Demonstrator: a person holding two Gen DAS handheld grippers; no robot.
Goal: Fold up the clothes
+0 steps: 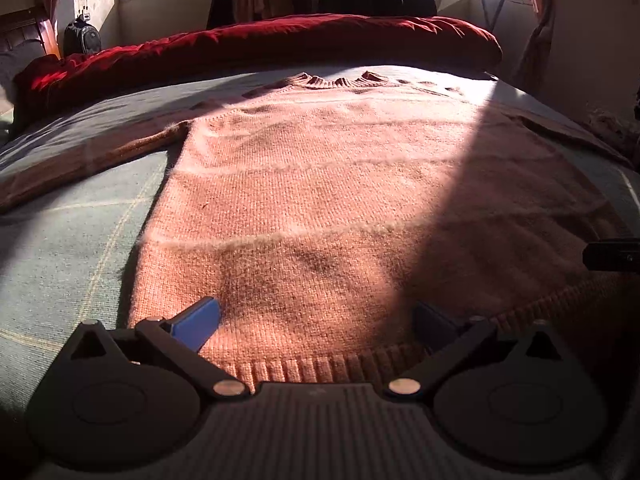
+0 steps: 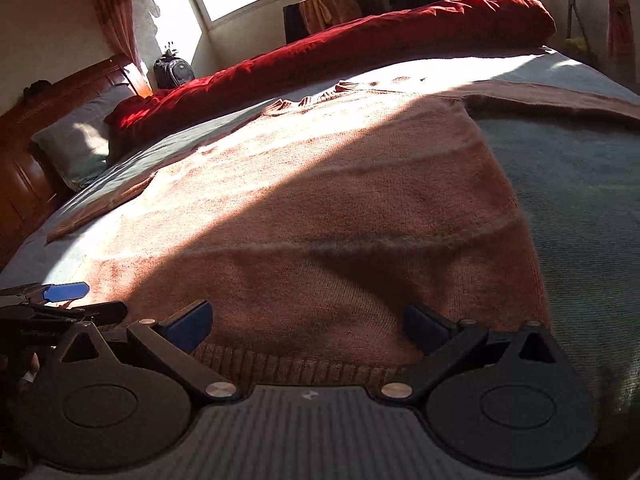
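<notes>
A pink knitted sweater [image 1: 320, 200] lies flat on the bed, collar at the far end, ribbed hem nearest me, both sleeves spread sideways. It also shows in the right wrist view [image 2: 320, 208]. My left gripper [image 1: 316, 322] is open, its blue fingers wide apart just above the hem near the sweater's left corner. My right gripper [image 2: 308, 326] is open over the hem toward the right corner. The left gripper's blue fingertip [image 2: 66, 292] shows at the left edge of the right wrist view.
The bed has a grey-green cover [image 1: 72, 248]. A red duvet [image 1: 260, 48] is bunched along the far side. A pillow [image 2: 76, 144] and wooden headboard [image 2: 24, 152] are at the left. Windows and hanging clothes stand behind.
</notes>
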